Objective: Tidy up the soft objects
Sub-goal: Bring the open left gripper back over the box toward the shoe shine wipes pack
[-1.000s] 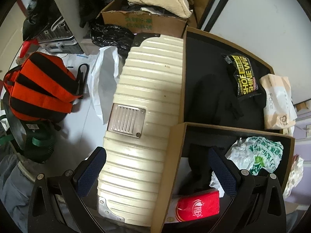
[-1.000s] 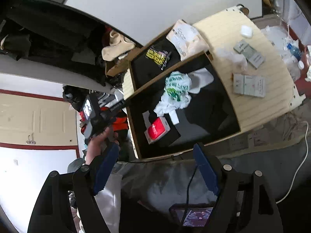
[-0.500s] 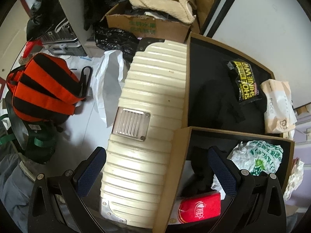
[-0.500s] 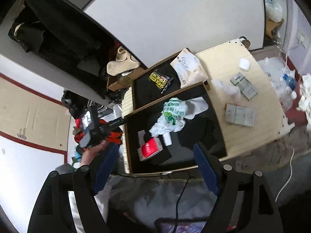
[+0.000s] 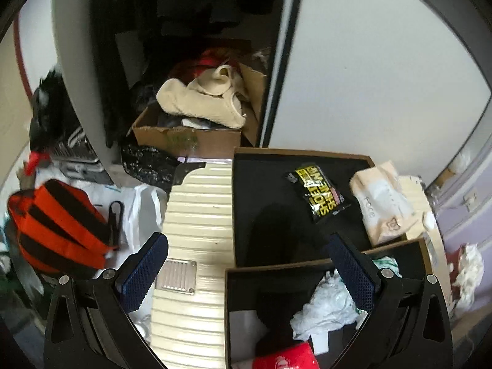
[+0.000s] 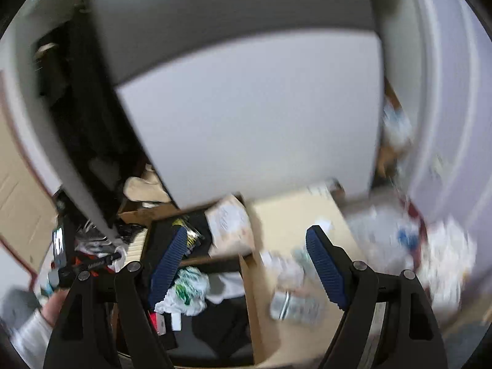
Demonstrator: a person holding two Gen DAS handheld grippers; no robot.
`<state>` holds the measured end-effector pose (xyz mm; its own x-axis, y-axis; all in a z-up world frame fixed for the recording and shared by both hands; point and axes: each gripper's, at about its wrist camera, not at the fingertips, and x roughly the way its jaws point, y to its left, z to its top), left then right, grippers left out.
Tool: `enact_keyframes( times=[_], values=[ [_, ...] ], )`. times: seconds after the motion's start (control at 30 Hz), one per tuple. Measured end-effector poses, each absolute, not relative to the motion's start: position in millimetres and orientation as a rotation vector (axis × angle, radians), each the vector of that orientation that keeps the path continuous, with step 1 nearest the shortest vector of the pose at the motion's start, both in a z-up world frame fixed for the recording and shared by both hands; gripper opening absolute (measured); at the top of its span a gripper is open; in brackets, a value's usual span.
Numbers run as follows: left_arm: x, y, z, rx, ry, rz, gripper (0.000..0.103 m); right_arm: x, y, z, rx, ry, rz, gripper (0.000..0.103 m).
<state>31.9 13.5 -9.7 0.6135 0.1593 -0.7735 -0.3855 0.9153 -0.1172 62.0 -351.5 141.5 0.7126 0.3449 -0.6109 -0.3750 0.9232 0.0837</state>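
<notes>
Clutter is the main hazard, read from left to right. At the far left an orange and black striped bag (image 5: 58, 230) lies on the floor, with a white plastic bag (image 5: 144, 209) beside it; either could be snagged if the left gripper (image 5: 246, 273) were lowered blindly. Its jaws are seen spread wide with nothing between them. Next comes a cream ribbed suitcase (image 5: 196, 224), hard-shelled and standing between the floor and the trays. Behind it, a beige garment (image 5: 203, 101) is draped loosely over a cardboard box (image 5: 184, 136); it is judged likely to slide off if tugged from one corner. Further right, the far black tray (image 5: 307, 155) holds a black and yellow wipes packet (image 5: 319, 190), and a soft tissue pack (image 5: 381, 203) lies across its right rim. The near tray (image 5: 243, 307) holds a crumpled white and green plastic bag (image 5: 332, 304) and a red pack (image 5: 286, 358), packed closely, so one could be dragged along with another. The right gripper (image 6: 246, 264) is also held open and empty, well above the trays; its view is badly blurred, so aim cannot be trusted from it.
</notes>
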Motion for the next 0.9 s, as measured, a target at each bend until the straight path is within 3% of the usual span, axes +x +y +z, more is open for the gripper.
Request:
enact_keyframes(
  times=[0.13,0.63,0.9],
  values=[
    [27.0,8.2,0.6,-0.309,0.854,0.304,0.103,60.0,-348.4,143.9,-0.136,0.661,0.41,0.081],
    [-32.6,-39.6,59.0,-0.249,0.789,0.337,0.103,57.3,-368.7,149.6,-0.005,0.728,0.503,0.081],
    [-7.5,-40.4,17.0,-0.243,0.852,0.28,0.103,68.4,-372.7,133.9,0.008,0.803,0.456,0.081]
  ],
)
